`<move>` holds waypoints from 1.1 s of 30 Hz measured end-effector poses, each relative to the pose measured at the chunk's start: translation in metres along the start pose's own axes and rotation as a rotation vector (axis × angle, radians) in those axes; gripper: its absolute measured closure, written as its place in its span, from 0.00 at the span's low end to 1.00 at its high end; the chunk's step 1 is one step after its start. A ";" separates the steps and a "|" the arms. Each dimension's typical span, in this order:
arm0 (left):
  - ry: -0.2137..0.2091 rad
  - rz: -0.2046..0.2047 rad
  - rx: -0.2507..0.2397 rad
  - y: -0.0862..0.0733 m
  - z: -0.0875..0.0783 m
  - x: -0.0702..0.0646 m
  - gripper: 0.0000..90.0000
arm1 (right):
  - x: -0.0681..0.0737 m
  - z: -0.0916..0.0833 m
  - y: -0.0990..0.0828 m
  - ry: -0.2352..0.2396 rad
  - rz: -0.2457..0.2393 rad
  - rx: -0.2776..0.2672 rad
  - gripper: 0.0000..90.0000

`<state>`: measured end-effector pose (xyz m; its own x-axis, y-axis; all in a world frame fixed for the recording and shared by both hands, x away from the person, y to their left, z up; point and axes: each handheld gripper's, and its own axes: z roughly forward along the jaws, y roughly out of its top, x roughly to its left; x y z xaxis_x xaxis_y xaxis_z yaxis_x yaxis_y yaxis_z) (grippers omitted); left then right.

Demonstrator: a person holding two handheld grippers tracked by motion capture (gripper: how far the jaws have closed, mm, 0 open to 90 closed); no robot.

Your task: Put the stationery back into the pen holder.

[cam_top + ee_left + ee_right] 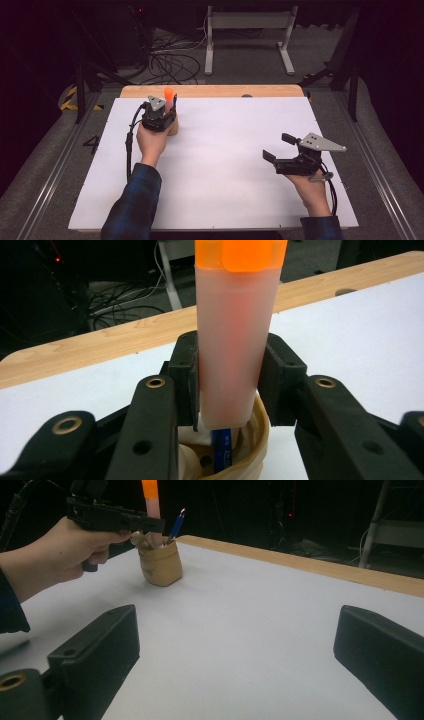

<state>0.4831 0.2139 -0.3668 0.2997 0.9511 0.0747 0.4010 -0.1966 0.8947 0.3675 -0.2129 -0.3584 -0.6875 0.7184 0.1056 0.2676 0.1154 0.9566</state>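
Note:
A pale pink tube with an orange cap stands upright, its lower end just inside a small tan pouch. My left gripper is shut on the tube's lower body, held over the pouch at the table's far left. A blue pencil sticks out of the pouch below the tube. My right gripper is open with nothing between its jaws, low over the white table at the right. In the right gripper view the left gripper and its hand appear at upper left.
A white board covers the wooden table, whose bare strip runs along the far edge. Beyond it lie cables on the floor and a grey metal stand.

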 end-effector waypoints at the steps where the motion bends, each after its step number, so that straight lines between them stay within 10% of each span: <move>1: 0.003 -0.003 0.000 0.000 0.001 0.000 0.72 | 0.000 0.000 0.000 -0.002 0.000 0.001 0.06; 33: 0.007 -0.014 0.012 -0.014 0.005 -0.001 0.71 | 0.000 0.000 0.000 -0.001 -0.003 0.003 0.06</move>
<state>0.4816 0.2139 -0.3814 0.2881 0.9554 0.0652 0.4154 -0.1861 0.8904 0.3679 -0.2127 -0.3587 -0.6875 0.7189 0.1025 0.2674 0.1194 0.9562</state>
